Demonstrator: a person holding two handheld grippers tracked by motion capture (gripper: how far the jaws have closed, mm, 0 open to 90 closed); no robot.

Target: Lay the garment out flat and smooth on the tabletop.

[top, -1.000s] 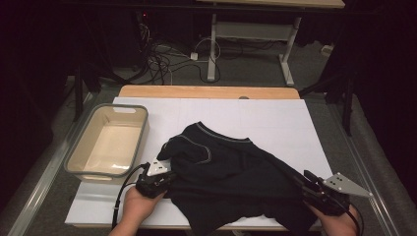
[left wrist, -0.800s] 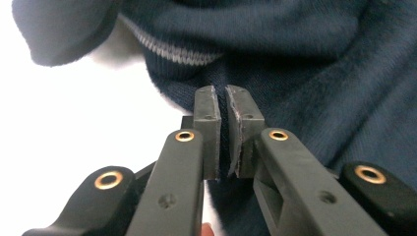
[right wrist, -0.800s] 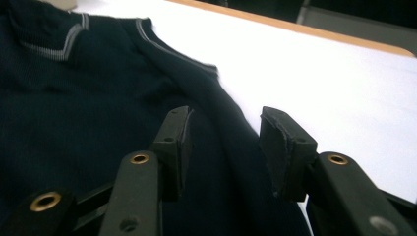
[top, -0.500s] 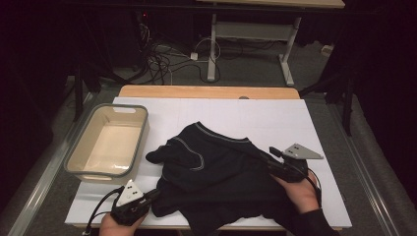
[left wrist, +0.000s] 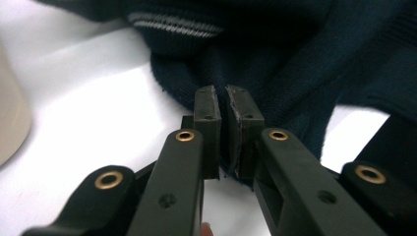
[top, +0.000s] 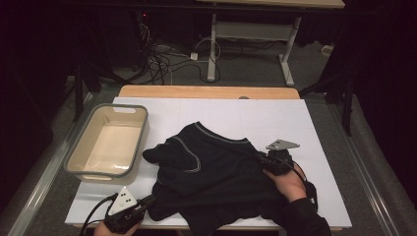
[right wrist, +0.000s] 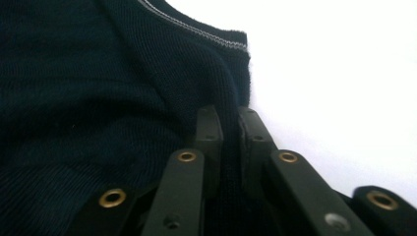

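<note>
the white table top (top: 324,123) carries a dark knitted sweater (top: 216,172) spread rumpled over its near half, collar toward the far side, one sleeve flopped out toward the grey-rimmed tub (top: 110,142) that stands just beside it on the left; the work in hand looks like folding or straightening this sweater, and both grippers have a hold on it; the right gripper (top: 268,160) sits at the sweater's right shoulder, near the striped collar trim (right wrist: 196,29), and its jaws have just been closing, now clamped on a fold of knit that runs up between them; the left gripper (top: 150,199) is at the near left corner of the hem, jaws pinched tight on the fabric edge (left wrist: 228,128), with loose threads showing between the pads (left wrist: 205,118); to do this step well, i'd judge, lift both holds together and keep the cloth taut between them, so the body hangs flat rather than twisting; carry the fold slowly, since knit stretches and a thin pinch can slip; watch the loose sleeve near the tub, which could drag or catch on its rim.
</note>
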